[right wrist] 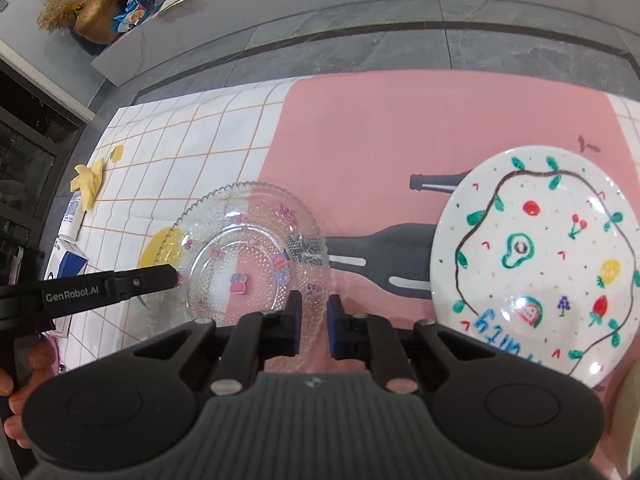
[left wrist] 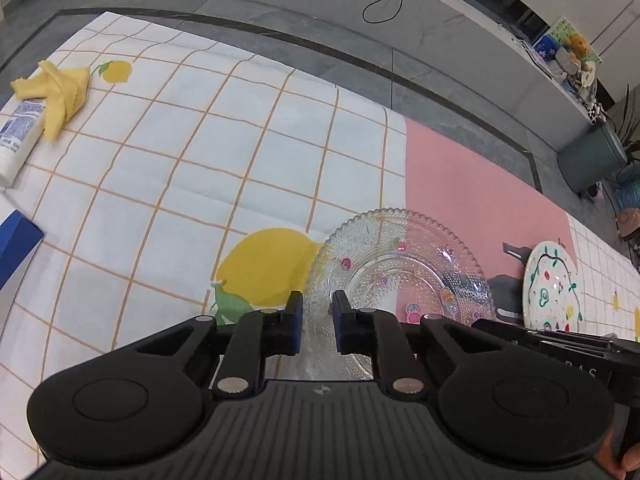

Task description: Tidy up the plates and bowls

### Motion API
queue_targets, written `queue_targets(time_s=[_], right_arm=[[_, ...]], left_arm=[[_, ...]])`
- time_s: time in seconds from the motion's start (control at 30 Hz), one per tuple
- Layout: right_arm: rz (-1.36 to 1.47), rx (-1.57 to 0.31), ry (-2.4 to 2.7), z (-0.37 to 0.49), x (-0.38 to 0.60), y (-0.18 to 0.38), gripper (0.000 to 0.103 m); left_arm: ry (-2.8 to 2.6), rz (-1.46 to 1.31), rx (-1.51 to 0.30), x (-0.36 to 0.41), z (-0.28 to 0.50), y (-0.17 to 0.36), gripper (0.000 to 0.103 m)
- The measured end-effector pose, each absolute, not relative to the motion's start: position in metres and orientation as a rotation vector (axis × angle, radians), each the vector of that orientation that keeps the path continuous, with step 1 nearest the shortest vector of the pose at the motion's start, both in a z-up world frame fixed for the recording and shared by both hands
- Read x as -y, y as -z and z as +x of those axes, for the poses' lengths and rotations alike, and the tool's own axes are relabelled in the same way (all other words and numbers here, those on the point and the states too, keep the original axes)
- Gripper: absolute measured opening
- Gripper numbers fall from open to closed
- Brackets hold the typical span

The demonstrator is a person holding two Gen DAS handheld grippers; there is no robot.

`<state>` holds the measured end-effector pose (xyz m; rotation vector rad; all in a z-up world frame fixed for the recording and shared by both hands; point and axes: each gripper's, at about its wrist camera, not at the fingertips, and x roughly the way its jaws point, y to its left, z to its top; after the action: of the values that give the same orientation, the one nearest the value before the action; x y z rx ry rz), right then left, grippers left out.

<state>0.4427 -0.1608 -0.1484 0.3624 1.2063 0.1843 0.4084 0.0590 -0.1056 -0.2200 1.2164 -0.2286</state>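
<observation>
L gripper [left wrist: 318,322]: jaws parted, a narrow gap between the pads, nothing in them. The near rim of the glass plate [left wrist: 404,264] shows through the gap; I can't tell if the pads touch it. In the R wrist view the L gripper's tip sits at the plate's left rim, touching or just beside it.

R gripper [right wrist: 314,326]: also released, same narrow gap, empty. It hangs over the near-right edge of the same plate; contact not confirmed.

Glass plate: clear pressed glass w/ beaded texture, scalloped rim and small fruit stickers. It lies flat on the tablecloth [left wrist: 200,168], straddling the checked part and the pink panel. My judgement: rigid, fairly heavy for its size, brittle, and slick on the pads. Best hold is the rim, pinched top and bottom; the beading should add some bite. It lies low, so a finger must get under the edge first.

Painted plate [right wrist: 536,260]: white ceramic w/ fruit drawings, apart from the glass one, on the pink panel. Likely stiff, chip-prone, glazed, so slippery; take by rim too.

Outer items: yellow cloth [left wrist: 56,92], white tube [left wrist: 20,136], blue box [left wrist: 16,244], far left; not involved.
</observation>
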Motion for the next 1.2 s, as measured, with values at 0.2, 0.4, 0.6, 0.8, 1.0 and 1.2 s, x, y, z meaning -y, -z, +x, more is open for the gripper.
queue_targets(time_s=[0.2, 0.4, 0.6, 0.8, 1.0, 1.2], right_arm=[[0.367, -1.164, -0.179, 0.438, 0.158, 0.133, 0.010], [0.370, -1.118, -0.189, 0.428, 0.157, 0.107, 0.009], [0.352, -1.080, -0.210, 0.399, 0.156, 0.072, 0.009], [0.366, -1.042, -0.238, 0.353, 0.166, 0.036, 0.008], [0.369, -1.007, -0.260, 0.289, 0.182, 0.010, 0.008], [0.370, -0.960, -0.272, 0.214, 0.207, 0.001, 0.007]], left_arm=[[0.221, -0.231, -1.178, -0.062, 0.402, 0.089, 0.016], [0.227, -0.239, -1.137, -0.067, 0.387, 0.062, 0.016], [0.243, -0.255, -1.091, -0.072, 0.355, 0.029, 0.016], [0.248, -0.290, -1.069, -0.072, 0.309, -0.002, 0.016], [0.270, -0.286, -1.054, -0.061, 0.251, -0.021, 0.016], [0.311, -0.320, -1.052, -0.047, 0.186, -0.018, 0.016]])
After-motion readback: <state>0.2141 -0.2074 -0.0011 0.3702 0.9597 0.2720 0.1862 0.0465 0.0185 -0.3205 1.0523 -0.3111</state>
